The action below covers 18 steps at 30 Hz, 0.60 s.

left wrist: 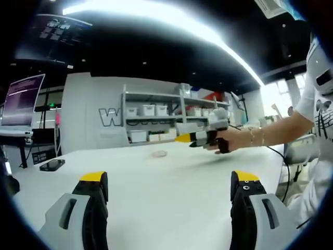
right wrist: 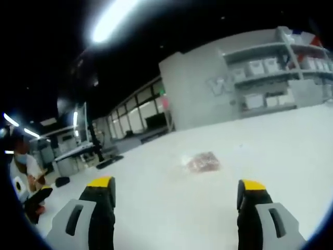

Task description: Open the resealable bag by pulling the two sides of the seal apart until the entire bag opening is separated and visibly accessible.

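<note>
Lying flat on the white table point(right wrist: 291, 140), the resealable bag point(right wrist: 203, 162) sits ahead of the right gripper point(right wrist: 177, 195), well apart from its wide-spread, empty jaws; contents read as a reddish blur, seal not resolvable. In the left gripper view the bag point(left wrist: 159, 153) is a small pale smudge far across the table. Left gripper point(left wrist: 169, 185) jaws wide, empty. Right gripper point(left wrist: 193, 137) enters from the right in a person's hand point(left wrist: 225, 141); its jaw state cannot be told there. Phone point(left wrist: 52, 165) near the table's left edge.
</note>
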Each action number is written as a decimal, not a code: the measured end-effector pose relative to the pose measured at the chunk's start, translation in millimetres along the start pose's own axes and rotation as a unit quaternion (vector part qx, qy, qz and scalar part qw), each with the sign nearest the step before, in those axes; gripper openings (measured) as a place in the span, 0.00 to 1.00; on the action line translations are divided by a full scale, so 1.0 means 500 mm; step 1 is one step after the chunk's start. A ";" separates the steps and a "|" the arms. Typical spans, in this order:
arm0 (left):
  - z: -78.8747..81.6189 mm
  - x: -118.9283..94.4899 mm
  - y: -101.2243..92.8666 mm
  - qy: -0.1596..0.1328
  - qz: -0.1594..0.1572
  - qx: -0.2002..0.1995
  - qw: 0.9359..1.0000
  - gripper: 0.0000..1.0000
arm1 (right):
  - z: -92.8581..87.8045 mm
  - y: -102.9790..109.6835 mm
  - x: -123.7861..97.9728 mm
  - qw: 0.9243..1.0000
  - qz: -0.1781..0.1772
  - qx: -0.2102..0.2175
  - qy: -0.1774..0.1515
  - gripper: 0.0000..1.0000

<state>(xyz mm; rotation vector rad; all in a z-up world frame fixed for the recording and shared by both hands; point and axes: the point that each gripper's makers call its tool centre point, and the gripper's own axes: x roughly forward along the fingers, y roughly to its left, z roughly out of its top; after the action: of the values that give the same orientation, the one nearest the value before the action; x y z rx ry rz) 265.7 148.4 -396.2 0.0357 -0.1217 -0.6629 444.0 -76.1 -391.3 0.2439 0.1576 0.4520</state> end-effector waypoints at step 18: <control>-0.003 0.001 -0.001 0.002 0.001 0.001 1.000 0.97 | -0.008 0.008 -0.055 1.000 0.017 0.015 -0.008 0.98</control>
<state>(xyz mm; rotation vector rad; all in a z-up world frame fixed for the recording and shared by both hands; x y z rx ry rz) 266.2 147.8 -397.6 0.0387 -0.1175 -0.6615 417.2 -84.2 -391.3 0.2801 0.1451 0.4811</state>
